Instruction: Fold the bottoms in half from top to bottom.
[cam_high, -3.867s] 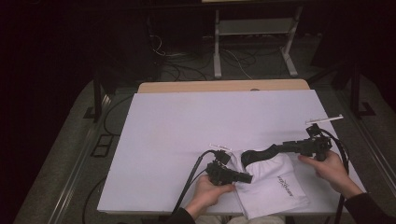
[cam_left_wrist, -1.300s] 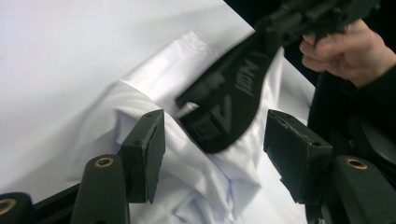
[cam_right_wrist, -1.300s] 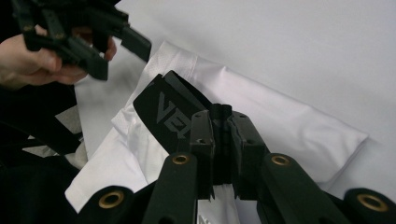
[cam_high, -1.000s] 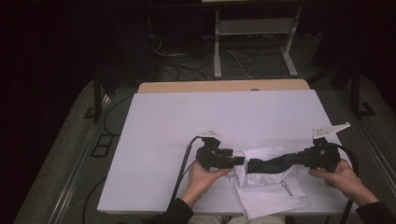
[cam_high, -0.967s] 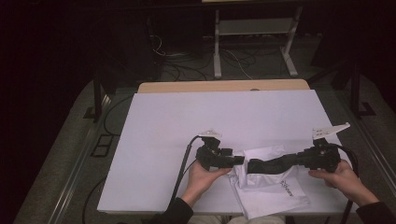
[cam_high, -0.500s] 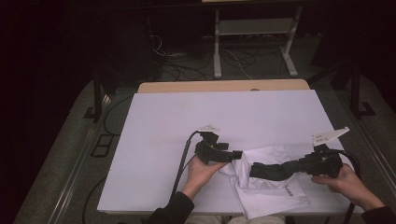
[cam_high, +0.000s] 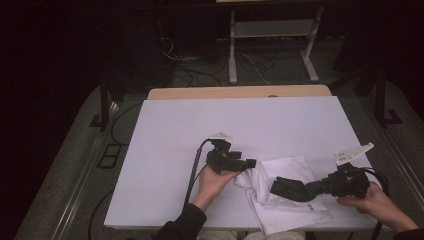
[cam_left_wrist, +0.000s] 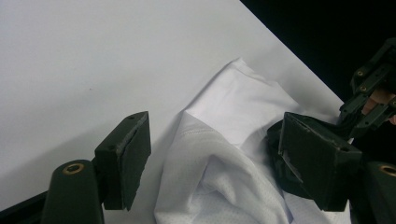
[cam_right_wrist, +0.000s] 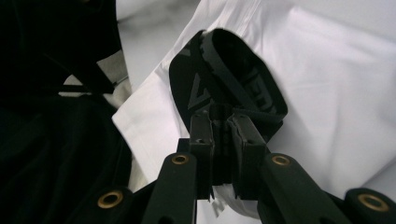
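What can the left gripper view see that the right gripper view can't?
Left gripper view: the left gripper, whose jaws have just been opening, stands open around a fold of the white shirt, with bare table beside it. Right gripper view: the right gripper is shut on a black band with lettering. Both: the white shirt.
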